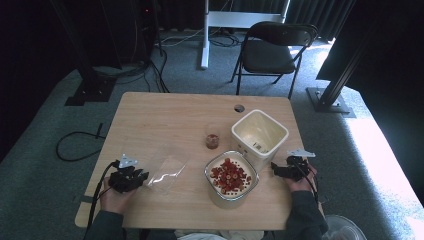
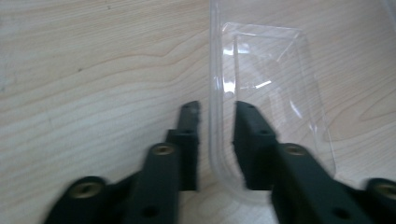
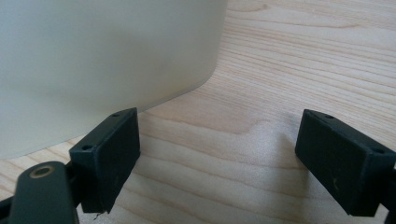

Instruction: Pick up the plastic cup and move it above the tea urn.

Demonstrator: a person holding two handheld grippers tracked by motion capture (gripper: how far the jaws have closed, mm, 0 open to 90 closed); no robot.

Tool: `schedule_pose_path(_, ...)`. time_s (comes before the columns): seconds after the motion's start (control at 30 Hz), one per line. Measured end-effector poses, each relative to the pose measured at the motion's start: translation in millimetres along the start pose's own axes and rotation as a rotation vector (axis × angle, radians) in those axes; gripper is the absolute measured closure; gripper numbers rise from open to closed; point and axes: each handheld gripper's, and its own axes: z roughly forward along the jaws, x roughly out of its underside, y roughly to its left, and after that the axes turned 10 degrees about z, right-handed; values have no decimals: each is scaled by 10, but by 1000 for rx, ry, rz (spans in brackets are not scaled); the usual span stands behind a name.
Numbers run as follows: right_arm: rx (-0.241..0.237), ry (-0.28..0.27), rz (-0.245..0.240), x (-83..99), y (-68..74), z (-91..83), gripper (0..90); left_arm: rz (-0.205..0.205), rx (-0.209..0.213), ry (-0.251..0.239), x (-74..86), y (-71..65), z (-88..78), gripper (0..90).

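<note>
A clear plastic lid [image 1: 167,171] lies flat on the wooden table [image 1: 165,120], left of centre. My left gripper [image 1: 145,176] reaches it from the left. In the left gripper view its jaws straddle the lid's [image 2: 271,70] raised rim, with a thin gap on each side, so the left gripper [image 2: 217,106] is open. A clear container [image 1: 227,199] holds red pieces [image 1: 230,176] near the front edge. My right gripper [image 1: 274,167] rests to its right, beside a white bin [image 1: 260,131]. In the right gripper view my gripper [image 3: 219,135] is wide open over bare wood, and the bin's wall [image 3: 93,56] is ahead on the left.
A small glass [image 1: 212,141] with something red in it stands behind the container. The table has a round cable hole [image 1: 239,107] near its far edge. A black folding chair [image 1: 272,50] stands beyond the table. Cables [image 1: 75,145] lie on the carpet at left.
</note>
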Motion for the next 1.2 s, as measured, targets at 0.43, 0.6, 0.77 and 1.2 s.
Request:
schedule_pose_path(0.43, 1, 0, 2, -1, 1, 1, 133, 42, -6, -141, -366, 63, -49, 859)
schedule_pose_path(0.6, 0, 0, 2, -1, 1, 1, 134, 52, -8, -193, -503, 68, -83, 861)
schedule_pose_path(0.77, 1, 1, 1, -2, 1, 1, 133, 82, -1, -240, -694, 50, -143, 860)
schedule_pose_path(1.2, 0, 0, 1, -1, 0, 2, 133, 135, 7, -305, -1009, 29, -268, 860)
